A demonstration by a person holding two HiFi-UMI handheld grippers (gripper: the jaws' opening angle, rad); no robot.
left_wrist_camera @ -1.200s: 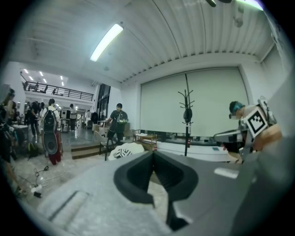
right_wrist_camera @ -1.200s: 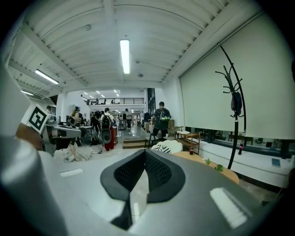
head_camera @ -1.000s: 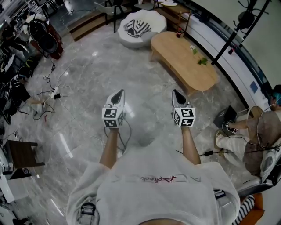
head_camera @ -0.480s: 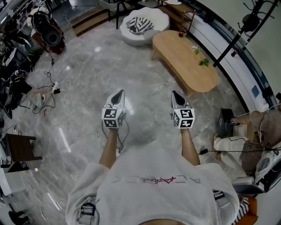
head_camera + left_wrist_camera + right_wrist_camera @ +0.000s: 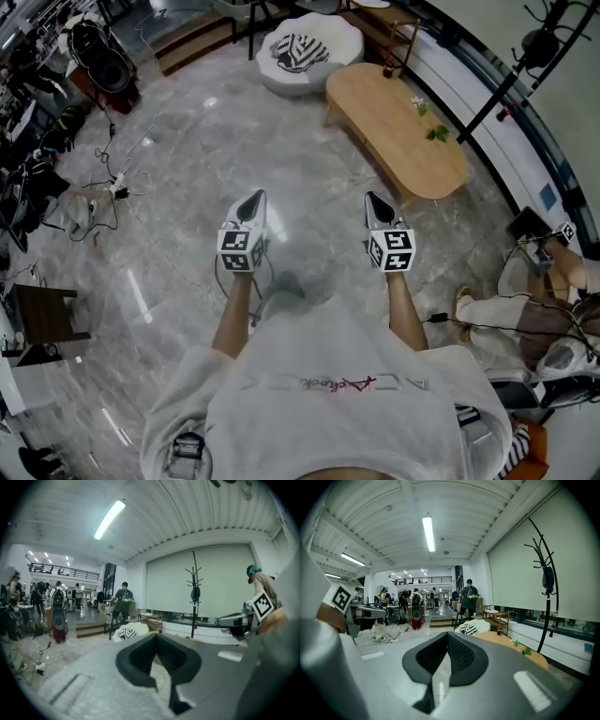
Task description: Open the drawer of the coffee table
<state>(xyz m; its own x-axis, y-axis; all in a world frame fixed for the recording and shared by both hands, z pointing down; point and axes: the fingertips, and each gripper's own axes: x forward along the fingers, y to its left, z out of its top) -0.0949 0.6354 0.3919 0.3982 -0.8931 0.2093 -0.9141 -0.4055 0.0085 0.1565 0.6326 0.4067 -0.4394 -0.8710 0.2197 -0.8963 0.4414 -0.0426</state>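
We held the left claw [image 5: 253,201] and the right claw [image 5: 374,201] clenched and empty, well apart from the wooden desk [image 5: 394,127] ahead; its drawer was unseen, so we risked approaching the wrong side

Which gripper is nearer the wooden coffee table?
The right gripper: the coffee table lies ahead on its side, with the left gripper farther off.
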